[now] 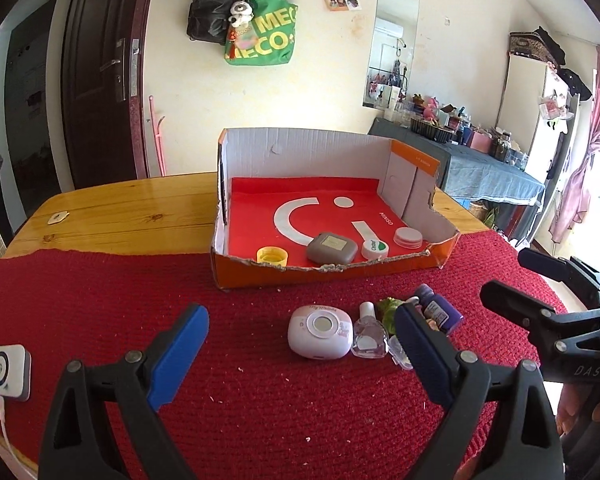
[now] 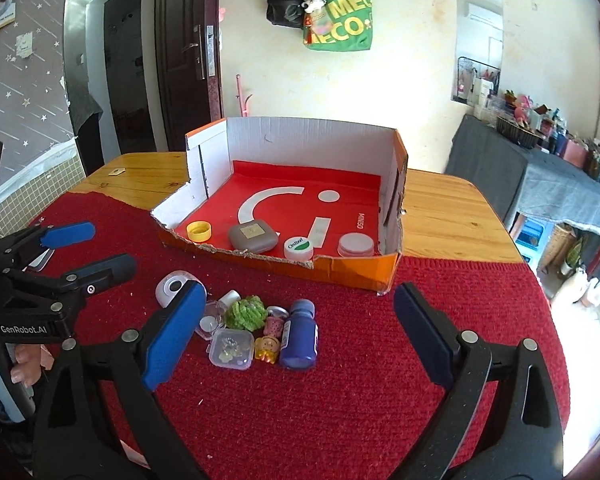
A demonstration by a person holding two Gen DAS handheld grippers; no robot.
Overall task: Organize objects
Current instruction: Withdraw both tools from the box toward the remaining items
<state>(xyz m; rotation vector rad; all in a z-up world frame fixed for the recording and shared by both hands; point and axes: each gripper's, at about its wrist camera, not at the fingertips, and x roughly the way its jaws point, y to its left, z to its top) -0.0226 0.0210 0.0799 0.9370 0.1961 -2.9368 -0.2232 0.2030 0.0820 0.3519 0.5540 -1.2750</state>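
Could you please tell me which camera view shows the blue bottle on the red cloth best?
The right wrist view: the blue bottle lies there fully visible, cap toward the box. In the left wrist view the bottle is partly hidden behind a finger of the left gripper.

In the left wrist view, the left gripper's [image 1: 302, 328] right finger [image 1: 420, 344] is covering most of the clear plastic box [image 1: 400, 356] and part of the purple bottle [image 1: 440, 310], while the green leafy piece [image 1: 388, 310] is showing only partly behind the glass bottle [image 1: 368, 334]. In the right wrist view, the right gripper's [image 2: 300, 320] left finger [image 2: 172, 336] is hiding much of the round white device [image 2: 170, 286], and the frame's left edge is cutting off the hand [image 2: 24, 364] holding the other gripper.
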